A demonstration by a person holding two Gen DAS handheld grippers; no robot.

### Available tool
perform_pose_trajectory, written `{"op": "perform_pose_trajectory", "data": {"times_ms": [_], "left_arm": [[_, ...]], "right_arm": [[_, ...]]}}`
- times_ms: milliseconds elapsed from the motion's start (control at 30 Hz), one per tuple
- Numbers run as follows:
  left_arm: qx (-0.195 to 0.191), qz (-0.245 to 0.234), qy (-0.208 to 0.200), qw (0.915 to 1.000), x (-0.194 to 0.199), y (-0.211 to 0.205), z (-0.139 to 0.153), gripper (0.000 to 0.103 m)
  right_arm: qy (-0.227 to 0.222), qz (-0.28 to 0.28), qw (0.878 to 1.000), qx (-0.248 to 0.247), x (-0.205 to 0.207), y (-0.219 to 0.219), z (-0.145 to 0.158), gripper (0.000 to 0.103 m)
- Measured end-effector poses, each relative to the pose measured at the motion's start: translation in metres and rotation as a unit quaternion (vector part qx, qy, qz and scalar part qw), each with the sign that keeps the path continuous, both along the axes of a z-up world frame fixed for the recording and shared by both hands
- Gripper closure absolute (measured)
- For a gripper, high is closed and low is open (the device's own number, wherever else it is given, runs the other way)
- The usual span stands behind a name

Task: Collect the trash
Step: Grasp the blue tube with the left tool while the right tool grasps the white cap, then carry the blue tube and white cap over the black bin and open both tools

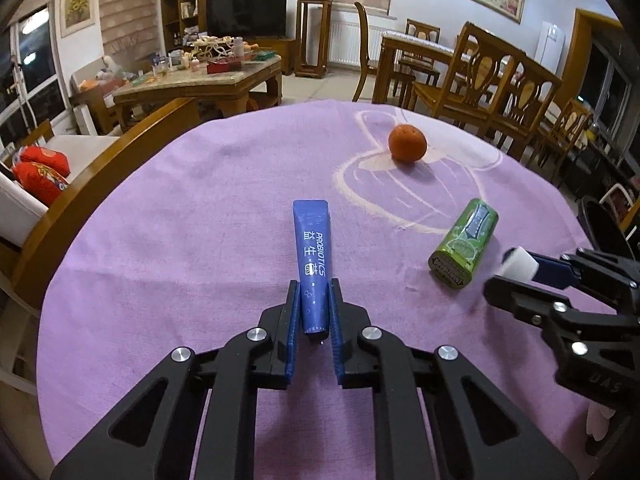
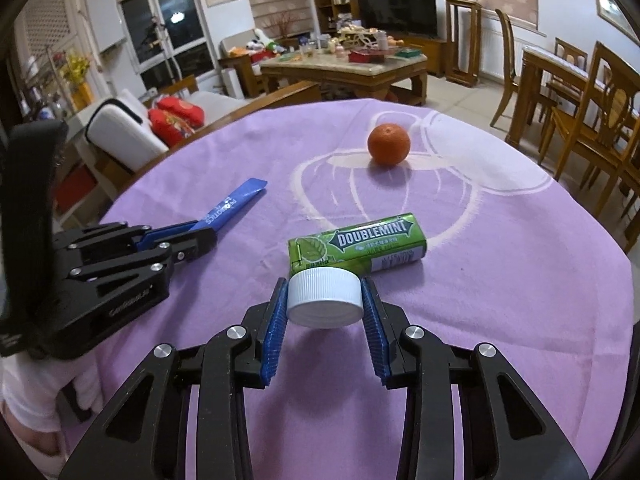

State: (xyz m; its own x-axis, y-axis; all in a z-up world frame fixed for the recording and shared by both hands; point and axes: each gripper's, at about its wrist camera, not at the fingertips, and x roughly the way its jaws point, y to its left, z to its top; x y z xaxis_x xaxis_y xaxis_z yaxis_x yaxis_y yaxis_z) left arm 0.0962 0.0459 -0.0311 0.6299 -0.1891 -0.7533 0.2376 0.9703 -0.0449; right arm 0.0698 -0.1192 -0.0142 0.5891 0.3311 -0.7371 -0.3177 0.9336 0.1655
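1. Blue soft plastic, flattened at its far end: the blue squeeze tube printed PROBIOTICS (image 1: 313,256) lies on the lilac tablecloth (image 1: 200,208) with its nozzle end toward the left wrist camera, running toward 12 o'clock in that view. It is likely light and yielding, so a pinch dents it rather than slipping off; the firmer shoulder near the nozzle looks the best hold.
2. The left gripper (image 1: 315,292) has its blue ribbed pads pressed against both sides of the tube's near end, pinching it there.
3. The white ribbed plastic bottle cap (image 2: 325,298) is stiff, round and very light; its ridged rim gives grip, but a pinch off its widest line could let it pop out.
4. The right gripper (image 2: 325,300) has its pads against the cap's rim at 9 and 3 o'clock, holding it across the full width.
5. The green DOUBLEMINT gum pack (image 2: 357,246) lies on its side just beyond the cap at 12 o'clock, free of both claws. It is probably light and glossy, best taken across its narrow sides.
6. The round orange fruit (image 2: 389,144) sits farther off at 12 o'clock; it would roll easily, and whether it counts as trash I cannot tell.
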Motion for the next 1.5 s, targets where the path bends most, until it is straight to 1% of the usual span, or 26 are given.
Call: {"op": "perform_pose_trajectory", "data": {"times_ms": [67,167,267,433,700,833,1033,1167,1267,1500], "left_arm": [[0.008,-0.002,-0.012,0.9999,-0.003,-0.003,0.003,0.089],[0.018,-0.006,-0.041,0.999,-0.011,-0.008,0.01,0.089],[-0.013,-0.009,-0.059,0.9982,-0.02,-0.005,0.019,0.089],[-0.022,-0.029,-0.071,0.9968,-0.036,-0.017,0.026,0.088],[-0.042,-0.062,-0.074,0.9944,-0.053,-0.049,0.031,0.089],[-0.045,-0.087,-0.081,0.9919,-0.064,-0.077,0.035,0.089],[-0.045,-0.131,-0.09,0.9863,-0.071,-0.134,0.044,0.089],[-0.048,-0.158,-0.092,0.9819,-0.075,-0.17,0.047,0.089],[-0.047,-0.185,-0.094,0.9771,-0.079,-0.202,0.049,0.089],[-0.05,-0.234,-0.095,0.9663,-0.09,-0.259,0.051,0.089]], "right_arm": [[-0.005,-0.004,1.0,0.012,-0.008,-0.007,0.005,0.067],[-0.011,-0.008,1.0,0.028,-0.021,-0.018,0.01,0.067],[-0.02,-0.014,0.999,0.045,-0.037,-0.032,0.017,0.067],[-0.033,-0.026,0.997,0.069,-0.061,-0.054,0.025,0.067],[-0.062,-0.059,0.992,0.09,-0.098,-0.112,0.044,0.067],[-0.078,-0.084,0.989,0.094,-0.112,-0.144,0.056,0.067],[-0.102,-0.126,0.981,0.102,-0.132,-0.201,0.074,0.067],[-0.116,-0.164,0.974,0.108,-0.147,-0.245,0.081,0.067],[-0.12,-0.193,0.967,0.114,-0.157,-0.278,0.081,0.067],[-0.121,-0.261,0.948,0.133,-0.179,-0.35,0.069,0.067]]}}
